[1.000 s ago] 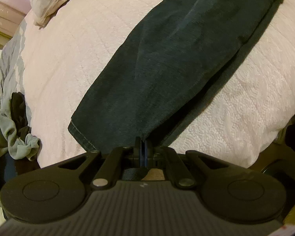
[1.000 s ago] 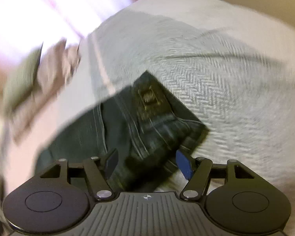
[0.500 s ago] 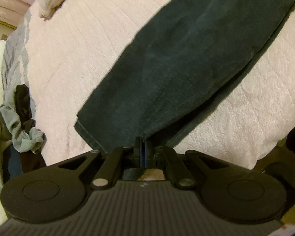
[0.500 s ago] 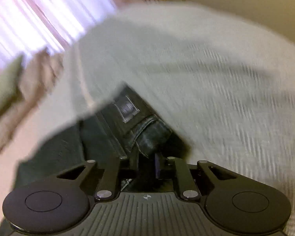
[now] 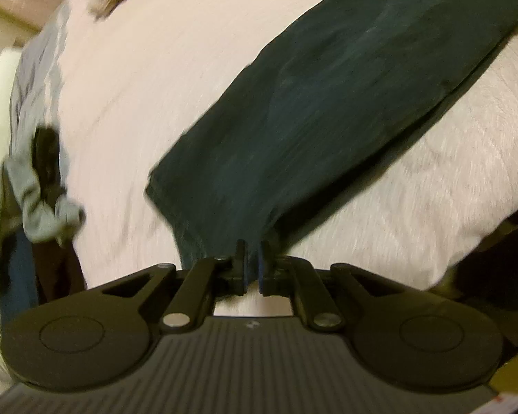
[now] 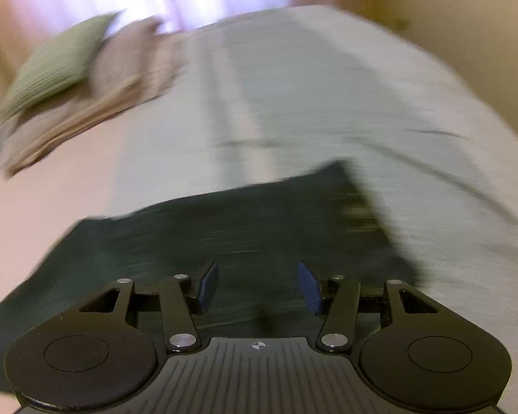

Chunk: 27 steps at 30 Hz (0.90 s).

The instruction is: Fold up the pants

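Lying flat across the pale bedspread [image 5: 162, 110], the dark pants [image 5: 328, 131] have their hem corner just at the left gripper [image 5: 251, 262], whose fingers stand a narrow slit apart, while the right gripper [image 6: 258, 288] hangs spread wide above the cloth.

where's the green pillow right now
The green pillow shows only in the right wrist view, at the upper left, at the far end of the bed, lying against a tan pillow, well beyond the dark pants.
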{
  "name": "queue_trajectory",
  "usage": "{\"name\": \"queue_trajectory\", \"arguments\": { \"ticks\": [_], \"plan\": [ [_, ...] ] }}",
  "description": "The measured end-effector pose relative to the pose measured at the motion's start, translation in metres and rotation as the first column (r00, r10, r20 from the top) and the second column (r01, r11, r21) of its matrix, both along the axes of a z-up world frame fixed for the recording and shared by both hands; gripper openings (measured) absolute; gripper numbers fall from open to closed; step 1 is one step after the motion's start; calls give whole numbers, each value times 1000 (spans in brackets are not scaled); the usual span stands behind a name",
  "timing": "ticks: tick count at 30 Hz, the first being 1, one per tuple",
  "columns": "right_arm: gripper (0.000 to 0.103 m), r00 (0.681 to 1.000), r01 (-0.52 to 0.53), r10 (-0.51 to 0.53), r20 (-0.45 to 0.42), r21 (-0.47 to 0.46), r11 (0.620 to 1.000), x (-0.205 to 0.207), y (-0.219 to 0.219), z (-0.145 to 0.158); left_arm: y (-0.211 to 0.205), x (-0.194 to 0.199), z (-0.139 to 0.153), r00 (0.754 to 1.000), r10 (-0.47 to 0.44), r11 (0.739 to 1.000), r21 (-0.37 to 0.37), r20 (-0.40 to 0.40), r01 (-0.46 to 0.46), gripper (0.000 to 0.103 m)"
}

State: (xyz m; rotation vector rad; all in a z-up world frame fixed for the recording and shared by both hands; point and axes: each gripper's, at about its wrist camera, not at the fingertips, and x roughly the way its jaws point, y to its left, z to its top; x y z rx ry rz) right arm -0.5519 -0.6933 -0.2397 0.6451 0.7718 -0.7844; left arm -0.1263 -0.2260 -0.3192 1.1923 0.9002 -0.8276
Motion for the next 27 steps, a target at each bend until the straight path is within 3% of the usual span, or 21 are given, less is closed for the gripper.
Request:
{"name": "queue_trajectory", "arguments": {
  "ticks": [5, 9, 13, 16, 19, 20, 23, 25, 27],
  "plan": [
    [49, 968, -246, 245, 51, 13, 969, 114, 67, 6, 50, 41, 18, 990, 132, 987, -84, -50, -136, 10],
    [53, 924, -380, 379, 56, 4, 925, 206, 127, 2, 69, 106, 23, 963, 236, 935, -241, -130, -261, 18],
    [59, 870, -493, 493, -2, 27, 870, 285, 183, -19, 59, 165, 2, 943, 224, 891, -340, -246, -300, 26],
    [61, 825, -559, 559, -83, 34, 829, 331, 213, -39, 48, 202, -20, 905, 209, 855, -379, -371, -352, 31],
    [62, 818, -556, 559, -135, 60, 829, 360, 227, -60, 40, 223, -39, 848, 182, 817, -404, -497, -412, 29],
    [62, 819, -550, 553, -150, 67, 833, 367, 230, -64, 38, 225, -42, 838, 158, 811, -415, -523, -412, 8],
    [62, 827, -532, 535, -173, 66, 844, 380, 228, -69, 35, 219, -32, 871, 107, 828, -442, -479, -345, 3],
    [62, 829, -530, 531, -174, 57, 846, 381, 228, -65, 36, 216, -14, 905, 75, 816, -496, -418, -297, 0],
    [62, 832, -527, 527, -174, 49, 848, 384, 228, -65, 34, 223, -8, 918, 73, 799, -527, -390, -288, 0]
  ]
}}
